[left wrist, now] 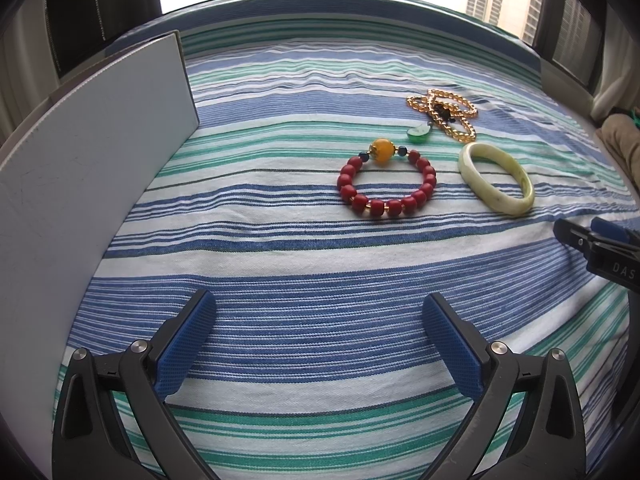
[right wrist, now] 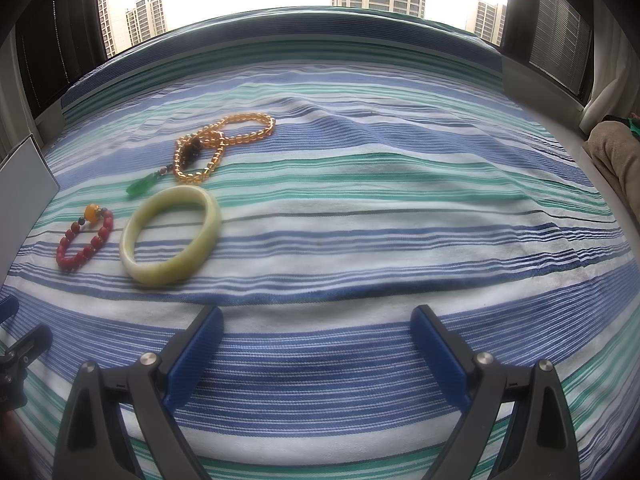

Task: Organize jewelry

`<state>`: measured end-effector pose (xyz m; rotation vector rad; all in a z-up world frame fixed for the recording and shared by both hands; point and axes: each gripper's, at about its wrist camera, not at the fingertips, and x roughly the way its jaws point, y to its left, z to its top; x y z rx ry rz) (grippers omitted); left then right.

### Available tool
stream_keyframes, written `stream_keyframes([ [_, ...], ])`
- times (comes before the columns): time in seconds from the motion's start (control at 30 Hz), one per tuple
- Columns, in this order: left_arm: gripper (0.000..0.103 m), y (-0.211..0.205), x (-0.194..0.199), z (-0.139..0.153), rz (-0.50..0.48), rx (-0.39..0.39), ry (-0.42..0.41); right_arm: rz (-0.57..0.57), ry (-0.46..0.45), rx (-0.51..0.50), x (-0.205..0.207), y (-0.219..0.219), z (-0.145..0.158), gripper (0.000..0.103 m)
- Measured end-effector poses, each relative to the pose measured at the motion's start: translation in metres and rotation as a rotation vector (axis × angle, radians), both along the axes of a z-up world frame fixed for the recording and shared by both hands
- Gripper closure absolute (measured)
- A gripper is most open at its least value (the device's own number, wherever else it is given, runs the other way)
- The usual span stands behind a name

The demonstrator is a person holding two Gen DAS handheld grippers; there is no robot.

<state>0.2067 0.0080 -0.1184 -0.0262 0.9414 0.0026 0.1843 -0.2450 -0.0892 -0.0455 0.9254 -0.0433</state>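
Note:
Three pieces of jewelry lie on a blue, green and white striped cloth. They are a red bead bracelet with a yellow bead, a pale green jade bangle, and an amber bead necklace with a green pendant. My left gripper is open and empty, well short of the bracelet. In the right wrist view the bangle lies ahead and to the left, with the bracelet further left and the necklace behind. My right gripper is open with nothing in it.
A white box lid or panel stands upright on the left of the cloth, also visible at the edge. The right gripper's tip shows at the right. A window with tower blocks is behind. A tan object lies far right.

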Motion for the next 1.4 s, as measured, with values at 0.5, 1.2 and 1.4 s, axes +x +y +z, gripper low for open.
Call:
stream_keyframes([
  [0.5,0.000,0.0003,0.0000,0.0003,0.000,0.000,0.000,0.000,0.000,0.000,0.0001,0.0001,0.0000,0.007],
  [1.2,0.000,0.0007,-0.0010,-0.0007,-0.002,0.002,0.000,0.000,0.000,0.000,0.0001,-0.0003,0.0001,0.007],
  [1.4,0.000,0.0006,-0.0015,-0.0006,-0.014,0.004,0.006,0.000,0.000,0.000,0.0002,-0.0002,0.0000,0.007],
])
